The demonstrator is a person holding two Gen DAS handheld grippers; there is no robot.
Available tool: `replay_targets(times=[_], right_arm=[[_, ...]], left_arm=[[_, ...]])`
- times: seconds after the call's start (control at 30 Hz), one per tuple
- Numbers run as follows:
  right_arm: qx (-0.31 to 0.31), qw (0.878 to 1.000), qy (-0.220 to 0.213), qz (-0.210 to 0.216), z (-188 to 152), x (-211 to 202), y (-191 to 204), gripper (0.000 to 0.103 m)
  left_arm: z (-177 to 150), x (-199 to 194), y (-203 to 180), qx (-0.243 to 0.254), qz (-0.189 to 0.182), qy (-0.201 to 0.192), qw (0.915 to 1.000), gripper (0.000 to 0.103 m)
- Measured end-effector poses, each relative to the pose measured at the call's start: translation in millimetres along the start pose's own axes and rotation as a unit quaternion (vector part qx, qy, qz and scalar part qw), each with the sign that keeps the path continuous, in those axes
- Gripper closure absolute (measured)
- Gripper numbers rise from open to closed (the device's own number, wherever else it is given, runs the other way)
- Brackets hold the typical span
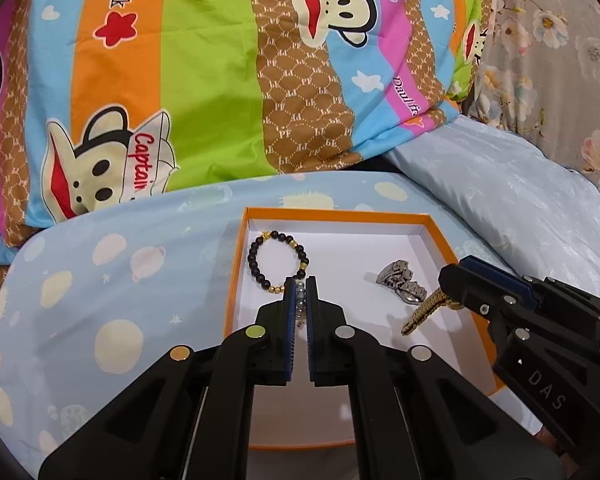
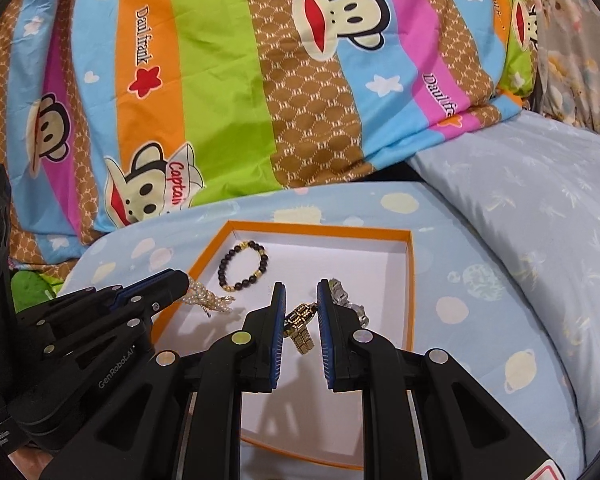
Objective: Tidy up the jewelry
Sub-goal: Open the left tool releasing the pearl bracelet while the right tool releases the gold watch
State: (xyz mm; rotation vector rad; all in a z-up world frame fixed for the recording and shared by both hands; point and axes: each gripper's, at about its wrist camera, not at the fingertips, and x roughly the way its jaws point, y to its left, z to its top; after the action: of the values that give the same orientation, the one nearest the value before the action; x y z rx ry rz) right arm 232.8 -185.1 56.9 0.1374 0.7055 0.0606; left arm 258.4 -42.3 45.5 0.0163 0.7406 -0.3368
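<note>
Bedding-backed orange cardboard box (image 1: pixel 236 280): left claw (image 1: pixel 300 284) pinches limp pearl strand (image 2: pixel 208 300) mid-length, right claw (image 2: pixel 300 292) pinches gold metal watch (image 2: pixel 300 326), slippery—grip band flat.

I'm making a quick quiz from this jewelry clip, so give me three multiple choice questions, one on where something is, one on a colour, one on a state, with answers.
1. Where does the black bead bracelet lie?
A. inside the orange box, near its far left corner
B. on the blue sheet outside the box
C. in the right gripper

2. What colour is the watch at the right gripper?
A. silver
B. gold
C. black

3. What is the state of the left gripper?
A. wide open, holding nothing
B. out of view
C. shut on a pearl strand

Answers: 1 A, the bracelet rests on the white floor by that corner. 2 B, its links show gold between the blue pads. 3 C, pearls sit pinched between its pads and hang beside it in the right wrist view.
</note>
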Motion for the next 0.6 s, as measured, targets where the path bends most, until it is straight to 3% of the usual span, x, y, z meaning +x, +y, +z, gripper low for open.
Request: replay_targets(times=[0.2,0.33,0.6], right_arm=[[0.012,1.0,0.008,0.004,-9.5,10.9,-7.3,0.085],[0.019,1.0,-0.004,0.003,-11.4,4.8,-10.9,0.073],[0.034,0.999,-0.024,0.008,-17.3,-22.3,-19.8,0.067]], left_arm=[[-3.1,5.4,-2.2,0.003,0.016,-0.007,0.9998,0.098],[-5.9,8.3,-2.4,0.004,0.028,-0.003,0.9996,0.097],[-10.9,1.9,-3.2,0.0,0.037,-0.001,0.9993,0.08]])
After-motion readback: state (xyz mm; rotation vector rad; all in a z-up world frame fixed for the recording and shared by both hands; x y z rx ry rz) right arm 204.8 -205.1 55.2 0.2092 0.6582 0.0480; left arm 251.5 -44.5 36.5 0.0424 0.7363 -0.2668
